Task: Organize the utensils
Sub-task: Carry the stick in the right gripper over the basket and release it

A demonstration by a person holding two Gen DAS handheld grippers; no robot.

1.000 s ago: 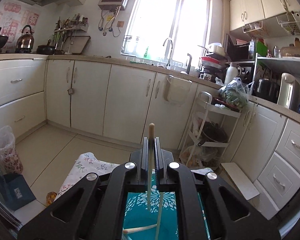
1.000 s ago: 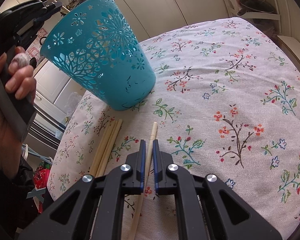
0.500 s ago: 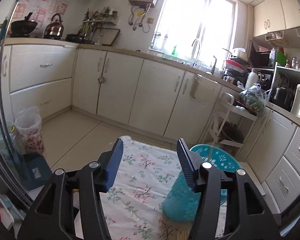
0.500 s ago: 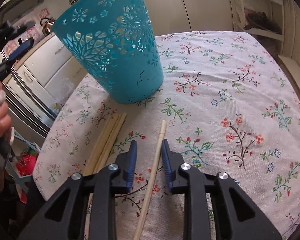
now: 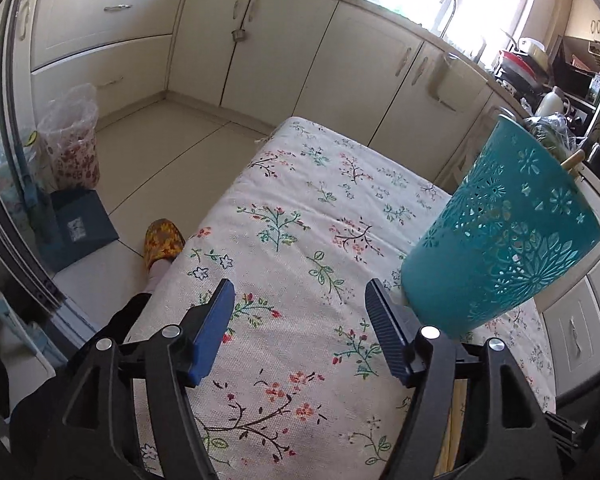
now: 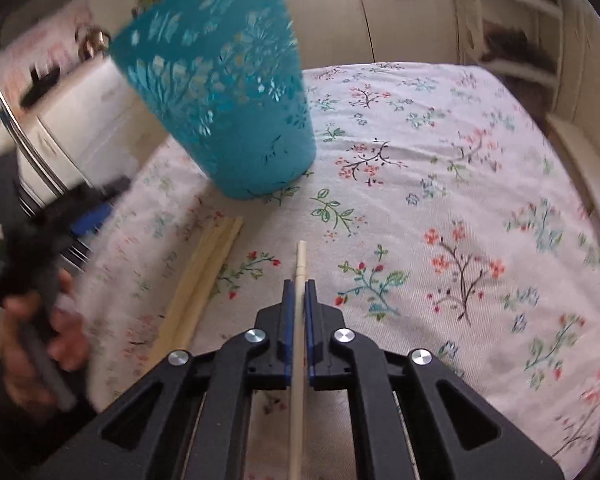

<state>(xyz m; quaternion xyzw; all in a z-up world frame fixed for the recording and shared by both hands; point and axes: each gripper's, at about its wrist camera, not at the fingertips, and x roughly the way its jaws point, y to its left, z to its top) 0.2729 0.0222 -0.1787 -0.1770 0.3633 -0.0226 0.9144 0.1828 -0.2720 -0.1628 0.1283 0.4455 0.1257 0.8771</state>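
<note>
Here, the scene is set out by label.
Right gripper (image 6: 299, 290): its blue-padded fingers are pressed onto a pale wooden chopstick (image 6: 299, 268), whose tip is seen jutting forward past the pads.
Left gripper (image 5: 300, 304): its fingers are spread wide with nothing between them; it is held over the floral-printed cloth on the tabletop (image 5: 284, 240).
Teal perforated plastic cup (image 6: 224, 96): it is stood on the cloth, ahead and left of the right gripper; a wooden stick end (image 5: 573, 159) is seen at its rim in the left wrist view.
Loose bundle of pale chopsticks (image 6: 198, 280): they are laid on the cloth just left of the gripped one, near the cup's base.
Left hand (image 6: 40, 332): it is blurred at the frame edge.
</note>
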